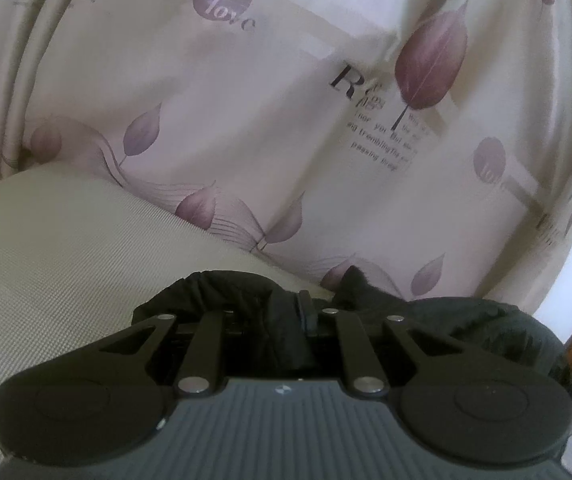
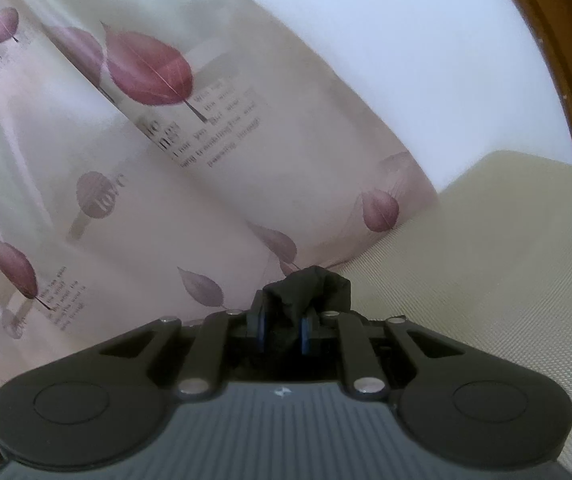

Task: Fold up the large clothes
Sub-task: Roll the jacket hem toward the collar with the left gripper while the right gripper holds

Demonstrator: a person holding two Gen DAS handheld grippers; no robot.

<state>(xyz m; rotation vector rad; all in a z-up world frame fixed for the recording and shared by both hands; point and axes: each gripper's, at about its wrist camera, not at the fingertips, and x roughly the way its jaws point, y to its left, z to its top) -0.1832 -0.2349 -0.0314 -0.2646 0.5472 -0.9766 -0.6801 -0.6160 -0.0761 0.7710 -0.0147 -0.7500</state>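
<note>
A black garment (image 1: 486, 320) is bunched at the nose of my left gripper (image 1: 286, 314). The gripper is shut on a fold of it, and the cloth hides most of both fingers. The rest of the dark cloth trails off to the right, over the cream surface (image 1: 45, 264). In the right wrist view, my right gripper (image 2: 283, 322) is shut on another bunch of the black garment (image 2: 310, 286). This bunch sticks up between the blue pads (image 2: 306, 330). Both grippers sit low over the cream surface (image 2: 486, 264), close to the curtain.
A pale curtain with purple leaves and printed words (image 1: 245, 120) hangs straight ahead, and its hem meets the cream surface. The same curtain (image 2: 125, 160) fills the left of the right wrist view. A white wall (image 2: 366, 40) and a brown wooden frame (image 2: 546, 40) lie to the right.
</note>
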